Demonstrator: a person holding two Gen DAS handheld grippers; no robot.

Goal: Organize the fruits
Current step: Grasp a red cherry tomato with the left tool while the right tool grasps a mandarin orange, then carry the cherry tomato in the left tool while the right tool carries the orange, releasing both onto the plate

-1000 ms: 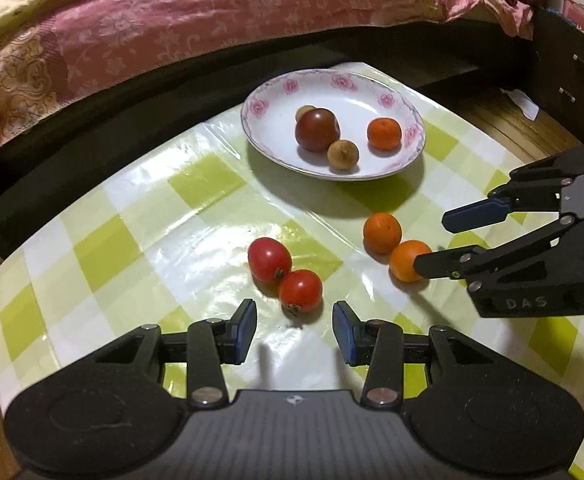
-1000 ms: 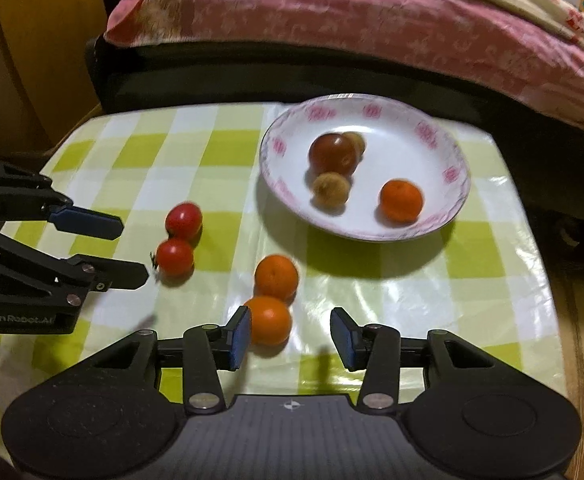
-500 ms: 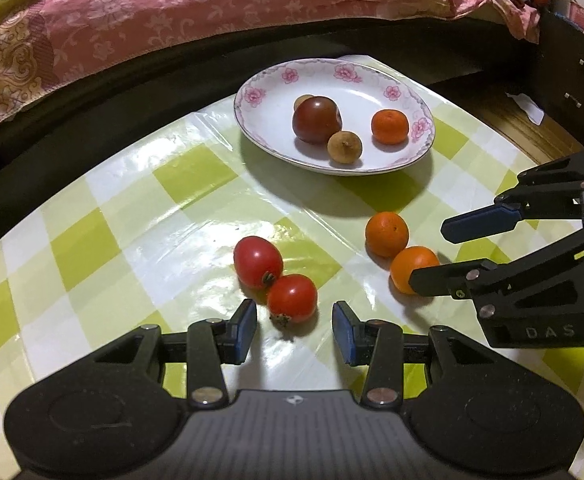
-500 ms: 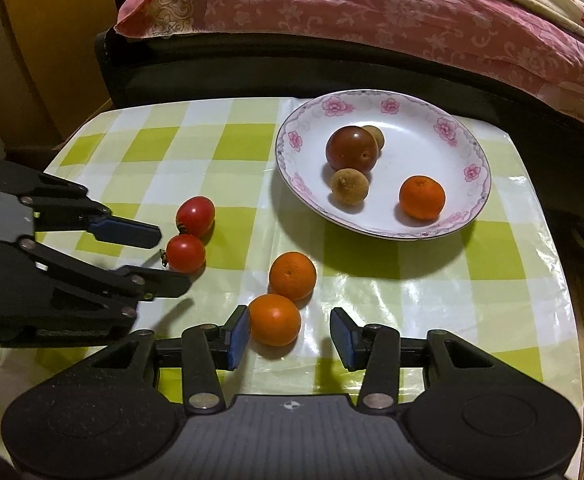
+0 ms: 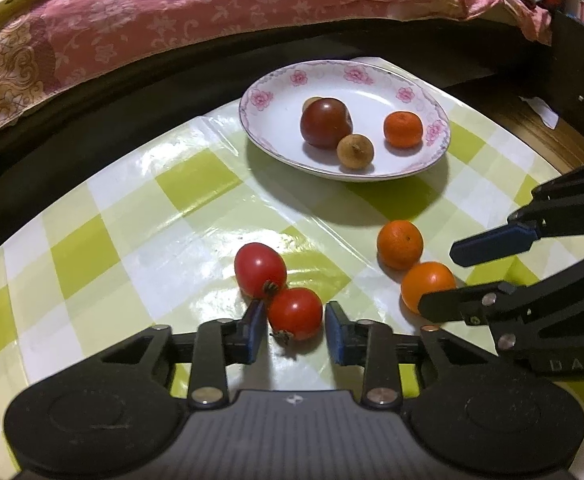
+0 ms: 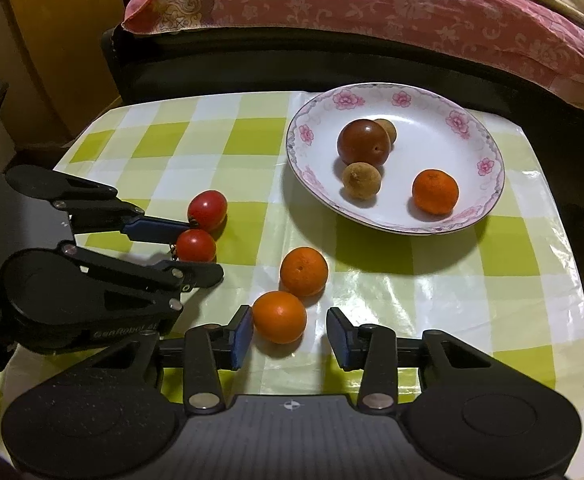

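Observation:
On the green-checked tablecloth lie two red tomatoes and two oranges. The near tomato point(image 5: 295, 314) sits between the fingers of my left gripper point(image 5: 295, 330), whose jaws are closing. The left pad is at its skin and a sliver of gap shows on the right. The other tomato point(image 5: 260, 269) touches it behind. My right gripper point(image 6: 290, 336) is closing around the near orange point(image 6: 279, 317), which lies against the left pad with room on the right. The second orange point(image 6: 303, 271) is just behind. The floral plate point(image 6: 295, 148) beyond holds a dark tomato point(image 6: 363, 142), two brown longans and a mandarin point(image 6: 435, 192).
Each gripper shows in the other's view: the right gripper point(image 5: 440, 280) at the right, the left gripper point(image 6: 200, 250) at the left, close together. A dark sofa with a pink quilt point(image 5: 212, 12) runs behind the table. A wooden cabinet point(image 6: 52, 40) stands far left.
Both grippers have come forward over the fruit and narrowed their jaws. The near tomato now sits between the left fingers, the near orange between the right fingers.

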